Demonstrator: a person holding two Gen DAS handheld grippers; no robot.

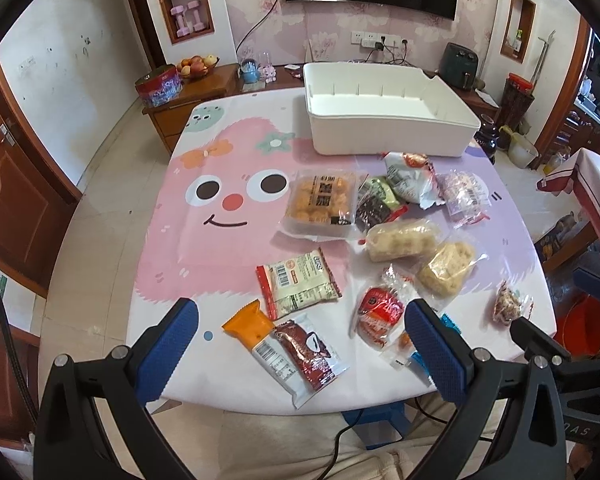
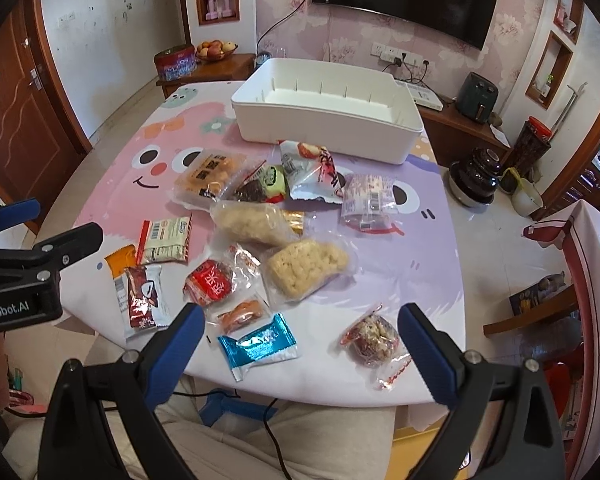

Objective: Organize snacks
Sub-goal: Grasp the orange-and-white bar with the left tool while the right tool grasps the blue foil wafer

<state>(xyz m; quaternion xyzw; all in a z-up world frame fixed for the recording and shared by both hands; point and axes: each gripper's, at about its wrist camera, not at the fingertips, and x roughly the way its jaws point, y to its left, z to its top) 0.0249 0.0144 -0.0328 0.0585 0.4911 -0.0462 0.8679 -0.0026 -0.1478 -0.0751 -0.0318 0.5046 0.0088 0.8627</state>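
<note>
Several wrapped snacks lie scattered on the cartoon tablecloth (image 1: pixel 220 240), in front of an empty white bin (image 1: pixel 388 120) (image 2: pixel 328 120). My left gripper (image 1: pixel 302 306) hangs open over the near edge. Between its fingers show an orange-white bar (image 1: pixel 256 332), a dark red packet (image 1: pixel 310 354) and a white-red packet (image 1: pixel 300 282). My right gripper (image 2: pixel 300 312) is open above a blue packet (image 2: pixel 260 340) and a clear-wrapped nut candy (image 2: pixel 374 338). Two puffed-rice bars (image 2: pixel 252 222) (image 2: pixel 306 266), a red round cake (image 2: pixel 210 282) and a pastry tray (image 2: pixel 210 178) lie mid-table. Neither gripper holds anything.
More packets (image 1: pixel 410 176) (image 2: pixel 364 200) lie just before the bin. A blue stool (image 1: pixel 380 420) and a cable sit under the table's near edge, by a person's light trousers. A chair (image 2: pixel 580 260) stands at the right, and a wooden cabinet (image 1: pixel 188 96) behind the table.
</note>
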